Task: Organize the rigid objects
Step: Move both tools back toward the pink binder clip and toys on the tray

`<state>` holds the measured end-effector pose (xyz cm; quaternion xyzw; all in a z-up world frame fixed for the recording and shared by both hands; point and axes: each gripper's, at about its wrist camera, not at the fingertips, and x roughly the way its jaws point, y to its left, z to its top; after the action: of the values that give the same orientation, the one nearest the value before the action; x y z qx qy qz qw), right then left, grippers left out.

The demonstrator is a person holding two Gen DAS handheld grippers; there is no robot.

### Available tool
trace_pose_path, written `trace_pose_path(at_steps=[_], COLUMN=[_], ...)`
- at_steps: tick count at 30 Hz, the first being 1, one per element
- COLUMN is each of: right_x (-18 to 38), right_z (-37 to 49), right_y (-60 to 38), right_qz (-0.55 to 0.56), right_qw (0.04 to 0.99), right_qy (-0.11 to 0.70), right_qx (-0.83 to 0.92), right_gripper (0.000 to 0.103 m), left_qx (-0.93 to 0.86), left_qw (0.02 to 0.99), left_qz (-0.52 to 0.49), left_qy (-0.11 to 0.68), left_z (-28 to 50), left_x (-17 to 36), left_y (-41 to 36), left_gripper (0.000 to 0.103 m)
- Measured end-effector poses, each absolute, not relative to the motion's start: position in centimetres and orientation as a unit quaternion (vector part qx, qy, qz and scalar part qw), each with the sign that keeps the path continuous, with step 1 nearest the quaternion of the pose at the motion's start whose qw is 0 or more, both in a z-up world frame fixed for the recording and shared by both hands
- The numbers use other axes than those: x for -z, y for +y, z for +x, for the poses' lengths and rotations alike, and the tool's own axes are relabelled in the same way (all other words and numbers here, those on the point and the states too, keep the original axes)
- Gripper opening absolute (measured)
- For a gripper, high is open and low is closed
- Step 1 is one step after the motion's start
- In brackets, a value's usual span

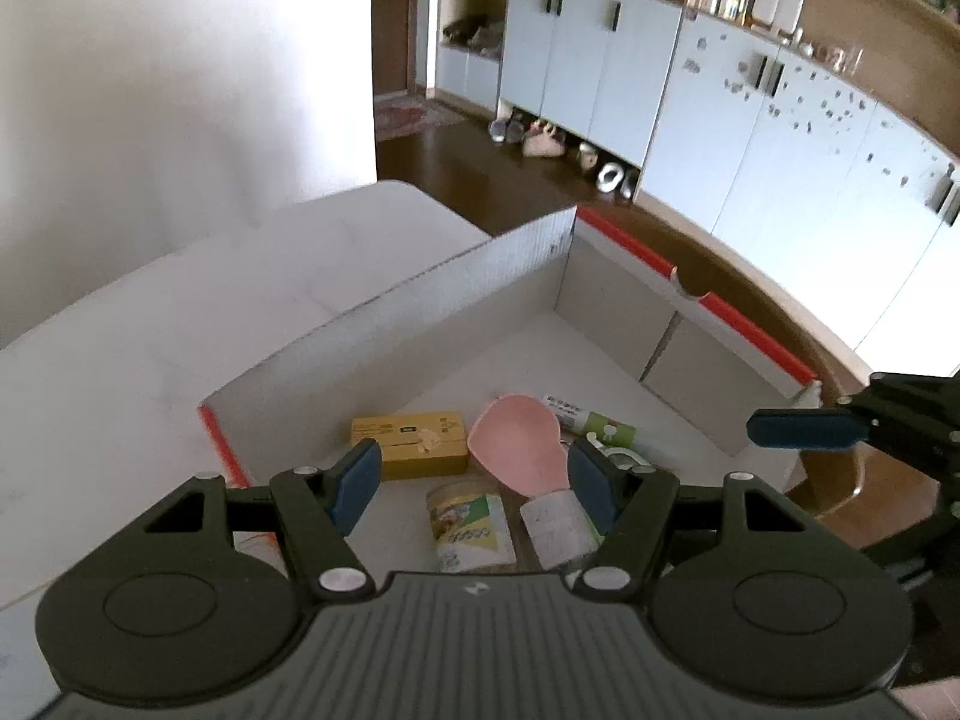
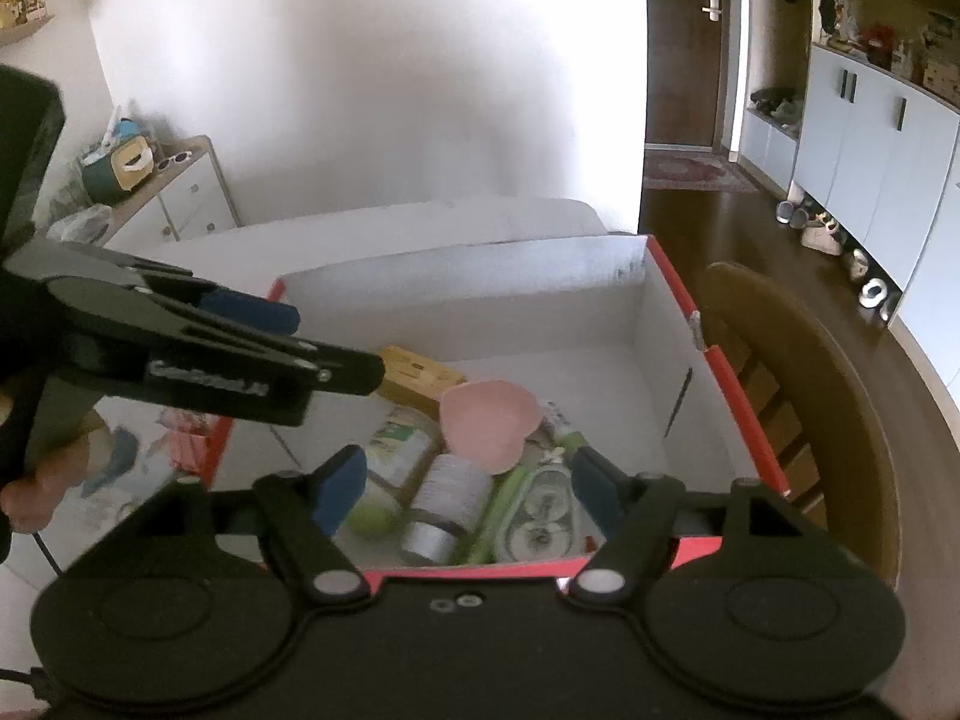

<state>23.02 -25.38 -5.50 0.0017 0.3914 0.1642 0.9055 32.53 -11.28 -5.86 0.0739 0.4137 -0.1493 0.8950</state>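
The red box [image 2: 678, 294] held a yellow carton [image 1: 409, 443], cans and a pink scoop [image 1: 521, 443], all near its front edge. The scoop's long handle pointed at the front edge. The left gripper [image 1: 474, 483] and right gripper [image 2: 465, 489] were both released, holding nothing.

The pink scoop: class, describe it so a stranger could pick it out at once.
Find the red-edged cardboard box on the table. Among the items on its floor, the pink scoop lies between a yellow carton and a green-labelled tube. It is the only pink, bowl-shaped item.
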Motion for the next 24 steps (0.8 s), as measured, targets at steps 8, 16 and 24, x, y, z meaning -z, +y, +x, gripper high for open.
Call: trace_pose_path(at_steps=[8, 16, 24], right_x=[3.9, 2.5, 2.9], right_z=[21.0, 18.3, 15.2], right_y=[-23.0, -20.2, -14.5], right_qz=[0.013, 0.033, 0.021], right_qw=[0.913, 0.922, 0.921], right_qy=[0.374, 0.348, 0.340], right_qx=[-0.164, -0.165, -0.190], right_gripper=[0.085, 0.100, 0.102], left_qx=[0.164, 0.162, 0.150], left_qw=[0.906, 0.914, 0.921], left_qz=[0.059, 0.066, 0.081], left_qy=[0.386, 0.366, 0.351], left_z=[29.2, 26.0, 23.2], left_x=[3.5, 1.8, 1.5], left_y=[-7.9, -3.1, 2.3], left_gripper=[0.077, 0.081, 0.083])
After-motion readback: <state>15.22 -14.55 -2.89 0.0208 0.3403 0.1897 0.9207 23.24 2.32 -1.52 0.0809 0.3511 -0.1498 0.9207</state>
